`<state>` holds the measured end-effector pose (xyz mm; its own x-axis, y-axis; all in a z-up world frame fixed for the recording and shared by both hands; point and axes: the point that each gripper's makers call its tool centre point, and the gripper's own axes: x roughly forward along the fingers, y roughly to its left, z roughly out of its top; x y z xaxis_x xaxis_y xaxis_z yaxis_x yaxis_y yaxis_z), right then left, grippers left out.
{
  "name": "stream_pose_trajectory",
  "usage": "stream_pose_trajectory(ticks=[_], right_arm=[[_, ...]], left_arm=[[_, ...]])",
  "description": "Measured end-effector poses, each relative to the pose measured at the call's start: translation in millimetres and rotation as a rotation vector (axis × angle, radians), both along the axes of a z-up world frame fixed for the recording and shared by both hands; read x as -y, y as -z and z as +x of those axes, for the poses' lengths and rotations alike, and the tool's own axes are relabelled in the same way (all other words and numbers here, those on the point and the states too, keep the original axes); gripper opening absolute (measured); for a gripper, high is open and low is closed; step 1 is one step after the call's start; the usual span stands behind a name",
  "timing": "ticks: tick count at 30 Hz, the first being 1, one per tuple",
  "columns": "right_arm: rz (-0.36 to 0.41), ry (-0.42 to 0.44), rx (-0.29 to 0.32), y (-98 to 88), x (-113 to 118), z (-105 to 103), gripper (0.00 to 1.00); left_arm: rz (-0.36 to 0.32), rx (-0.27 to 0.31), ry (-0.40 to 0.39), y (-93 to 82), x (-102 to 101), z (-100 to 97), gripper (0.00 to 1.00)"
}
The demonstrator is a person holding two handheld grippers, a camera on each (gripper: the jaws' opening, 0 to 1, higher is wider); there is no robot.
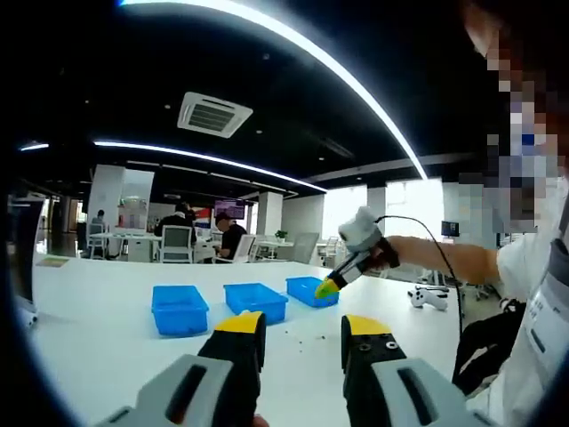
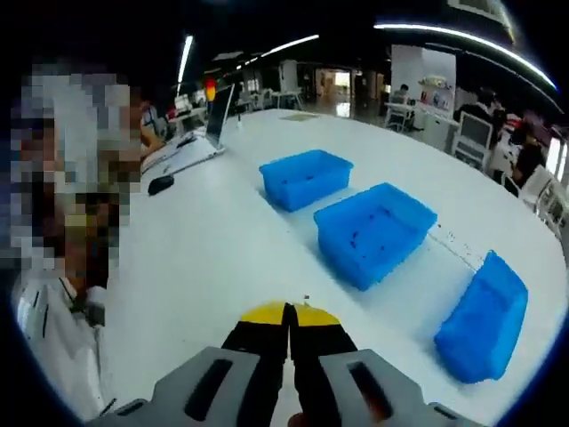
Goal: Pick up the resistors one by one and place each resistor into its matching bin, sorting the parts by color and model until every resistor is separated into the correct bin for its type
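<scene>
- Resistors (image 1: 302, 341) lie as tiny dark specks scattered on the white table (image 1: 98, 338), between the middle bin and the left gripper's jaws in the left gripper view; their colours and models are too small to tell.
- More dark specks sit inside the middle bin (image 2: 373, 233) in the right gripper view, and a thin line of specks (image 2: 453, 242) runs along the table at about 3 o'clock from that bin.
- Three blue bins stand in a row on the table: in the right gripper view the far bin (image 2: 305, 178) at 12 o'clock, the middle bin near centre, the near bin (image 2: 484, 322) at 4 o'clock.
- Left gripper (image 1: 302, 334) rises from 6 o'clock of its own view, jaws spread with bare table between the yellow tips, nothing held.
- Right gripper (image 2: 288, 313) has its yellow-tipped jaws pressed together; one small speck shows at the tips, but whether it is pinched I cannot tell.
- In the left gripper view the right gripper sits at 3 o'clock, held by a person's hand (image 1: 384, 256), its tip just over the rightmost bin.
- Laptop (image 2: 203, 133) and a black mouse (image 2: 161, 184) rest on the table at 10 o'clock in the right gripper view.
- Seated people (image 1: 233, 236) and chairs show across the office at 11 o'clock in the left gripper view.
</scene>
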<state>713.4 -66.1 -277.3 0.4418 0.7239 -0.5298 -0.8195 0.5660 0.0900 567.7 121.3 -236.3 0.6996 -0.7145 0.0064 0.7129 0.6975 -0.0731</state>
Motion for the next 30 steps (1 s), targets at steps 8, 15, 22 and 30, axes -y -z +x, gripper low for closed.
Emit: stream_pose_trajectory(ticks=[8, 15, 22, 30], right_arm=[[0.098, 0.073, 0.233, -40.9, 50, -55, 0.03], [0.191, 0.16, 0.295, -45.8, 74, -105, 0.03], [0.283, 0.248, 0.318, -35.1, 98, -139, 0.03], [0.319, 0.304, 0.335, -33.2, 113, -149, 0.03]], left_arm=[[0.002, -0.007, 0.011, 2.9, 5, 0.3, 0.36], [0.005, -0.007, 0.009, 3.0, 7, -0.5, 0.36], [0.005, -0.011, 0.011, 4.1, 7, 0.8, 0.36], [0.005, -0.016, 0.014, 5.7, 8, 1.5, 0.36]])
